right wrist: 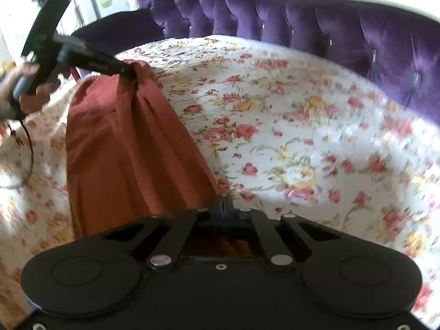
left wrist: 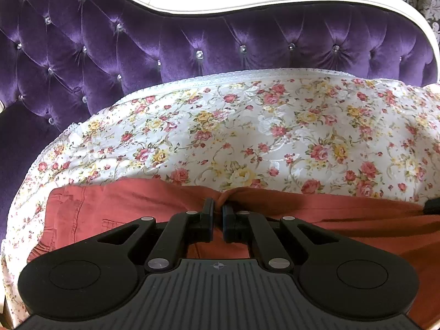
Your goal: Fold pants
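The rust-red pants (left wrist: 316, 214) lie on a flowered bedspread (left wrist: 247, 126) that covers a bed, with a purple tufted headboard (left wrist: 192, 41) standing behind at twelve o'clock. In the left wrist view the pants stretch across the lower half of the picture from nine o'clock to three o'clock, one end with a stitched seam lying flat at nine o'clock.

The left claw (left wrist: 218, 206) is closed on a gathered bunch of the pants' far edge, the cloth puckering into a small knot right at its tips. The right wrist view shows the same claw (right wrist: 129, 72) at ten o'clock, a hand (right wrist: 30, 88) behind it on the handle, the pinched cloth lifted off the bedspread and hanging down in long folds.

The right claw (right wrist: 225, 202) is closed as well, its tips pressed together on the other end of the pants (right wrist: 129, 151) at the picture's middle; the cloth runs from there up toward ten o'clock to the left claw, stretched between the two. This view is blurred.
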